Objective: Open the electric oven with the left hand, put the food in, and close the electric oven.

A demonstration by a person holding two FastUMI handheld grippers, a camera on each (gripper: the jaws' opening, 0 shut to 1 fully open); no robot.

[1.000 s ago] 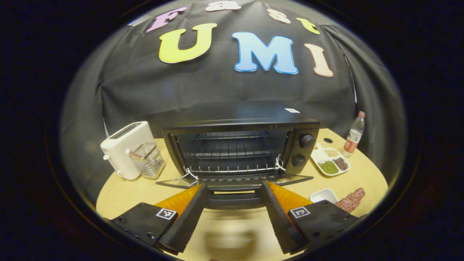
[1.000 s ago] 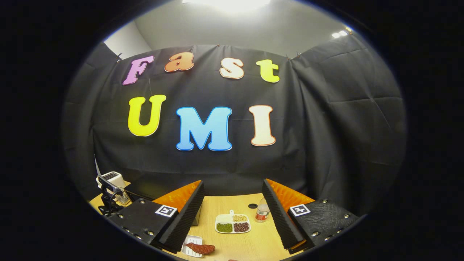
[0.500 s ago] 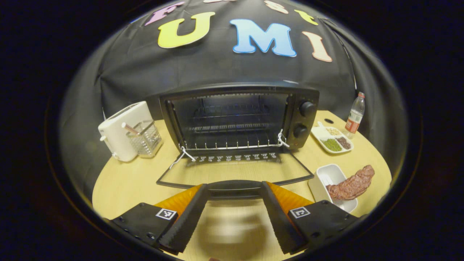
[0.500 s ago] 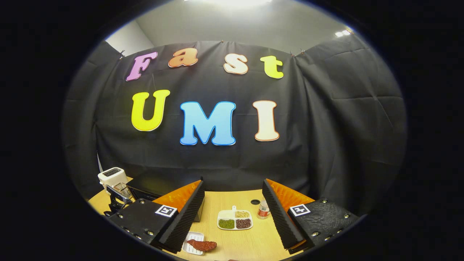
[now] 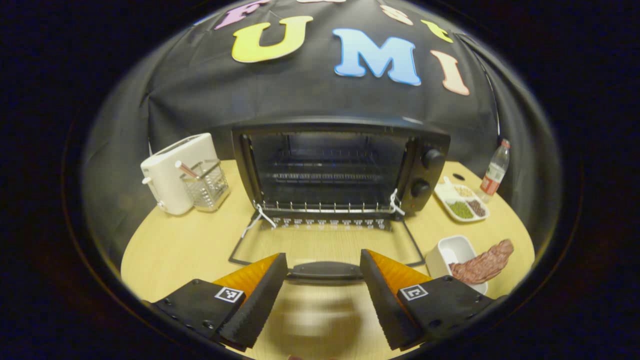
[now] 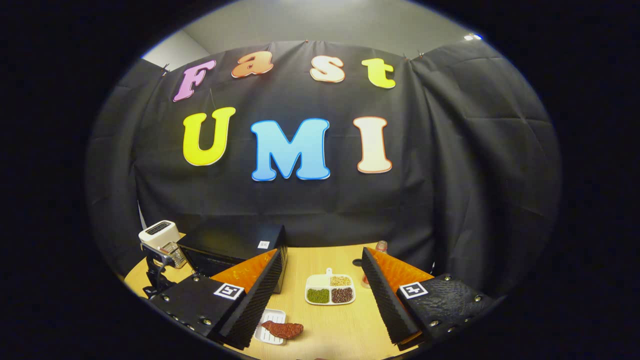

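In the left gripper view the black electric oven (image 5: 340, 165) stands open, its wire rack (image 5: 325, 206) bare. The glass door (image 5: 325, 242) lies flat on the table. The door handle (image 5: 325, 270) sits between the tips of my left gripper (image 5: 322, 259), which is open and not pressing on it. A piece of reddish-brown meat (image 5: 481, 264) lies across a small white tray (image 5: 452, 248) right of the door. My right gripper (image 6: 321, 256) hangs open and empty above the table, with the meat (image 6: 283, 329) low between its fingers and the oven (image 6: 235, 247) to its left.
A white toaster (image 5: 172, 170) and a clear utensil holder (image 5: 206, 184) stand left of the oven. A divided dish of beans (image 5: 462, 202) and a bottle (image 5: 494, 172) sit at the right. The round table's edge (image 5: 150, 270) curves close behind my left gripper.
The oven door has swung down from half open to flat on the table, its handle staying between my left fingers. The right gripper view has tipped down slightly toward the table.
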